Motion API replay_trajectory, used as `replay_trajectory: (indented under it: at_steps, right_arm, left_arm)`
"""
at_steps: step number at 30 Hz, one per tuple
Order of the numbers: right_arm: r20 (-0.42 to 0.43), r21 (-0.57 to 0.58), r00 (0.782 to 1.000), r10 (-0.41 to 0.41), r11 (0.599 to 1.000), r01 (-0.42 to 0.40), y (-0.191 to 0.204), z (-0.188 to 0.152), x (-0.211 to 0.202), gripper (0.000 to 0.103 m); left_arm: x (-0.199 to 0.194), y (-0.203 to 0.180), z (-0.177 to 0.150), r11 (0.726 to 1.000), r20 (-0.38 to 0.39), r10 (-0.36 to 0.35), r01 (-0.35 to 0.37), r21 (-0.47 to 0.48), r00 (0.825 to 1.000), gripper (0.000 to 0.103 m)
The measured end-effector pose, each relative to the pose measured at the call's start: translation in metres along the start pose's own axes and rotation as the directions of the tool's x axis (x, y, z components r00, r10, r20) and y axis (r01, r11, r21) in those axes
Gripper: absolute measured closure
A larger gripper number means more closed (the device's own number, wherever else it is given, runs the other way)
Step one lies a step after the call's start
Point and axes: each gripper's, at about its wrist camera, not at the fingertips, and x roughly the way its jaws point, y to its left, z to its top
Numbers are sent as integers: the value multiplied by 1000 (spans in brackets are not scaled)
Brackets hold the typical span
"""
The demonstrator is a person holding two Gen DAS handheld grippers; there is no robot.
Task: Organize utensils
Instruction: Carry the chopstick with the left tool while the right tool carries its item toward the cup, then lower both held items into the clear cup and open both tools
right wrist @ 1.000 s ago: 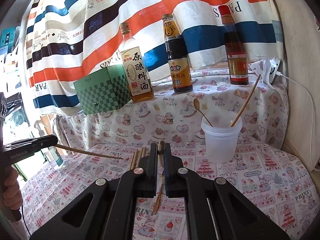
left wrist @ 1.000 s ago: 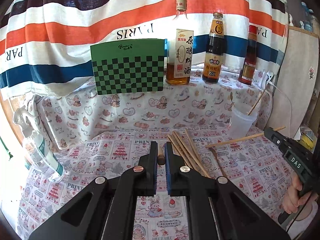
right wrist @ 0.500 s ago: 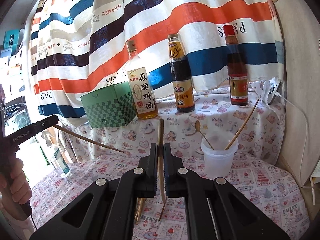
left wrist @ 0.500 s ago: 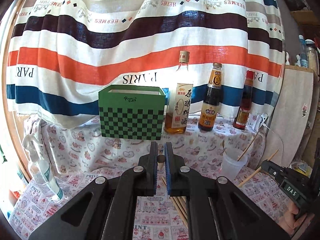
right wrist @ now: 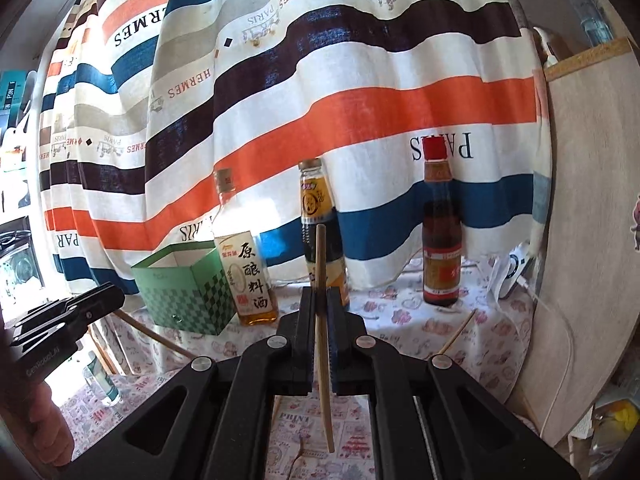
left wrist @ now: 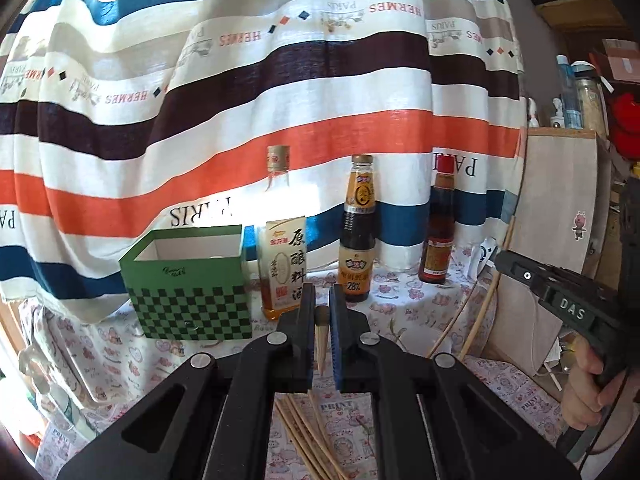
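Two handheld grippers are raised above a tabletop point(left wrist: 120, 356) covered in a cartoon-print cloth, in front of a curtain point(left wrist: 280, 92) with wide orange, blue, brown and white stripes. The left gripper point(left wrist: 321, 322) is closed on a single wooden chopstick point(left wrist: 320, 340); in its own view only the stick's blunt dark end and a short tapering stretch show between the jaws, while the right wrist view shows the stick slanting down from that gripper point(right wrist: 110, 300) at the left edge. The right gripper point(right wrist: 321, 316) is closed on another chopstick point(right wrist: 322, 344), held nearly upright, its top rising above the jaws and its lower end hanging free over the cloth. More chopsticks point(left wrist: 308, 436) lie loose in a bundle on the tabletop below the left gripper. On a raised, cloth-covered ledge at the back stands an open green box point(left wrist: 188, 284) with a checkerboard lower half. Just beside it, to its right, stands a cooking wine bottle point(left wrist: 282, 256) with Chinese characters, then a dark sauce bottle point(left wrist: 358, 240), then a red-capped bottle point(right wrist: 440, 236). Two thin wooden sticks point(left wrist: 472, 332) lean at the right of the left wrist view; what holds them is hidden.
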Motion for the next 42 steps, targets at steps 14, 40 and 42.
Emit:
replay_trajectory:
  at_steps: [14,40,42]
  right_arm:
    - [-12,65,995,-98,993,99,-57,1,79,97]
    - [-167,146,984,-61,986,86,-103,-53,139,97]
    - [-171,128,984,-56,989,79,-101,-52,139,97]
  left_arm:
    - [96,-46,47,982,-2,-181,181,-59,983,97]
    - [181,-65,-22,961,-159,-275,263,-90,948,97]
    - [177,-60,-23,964,-150,-259,246,-97,954,92]
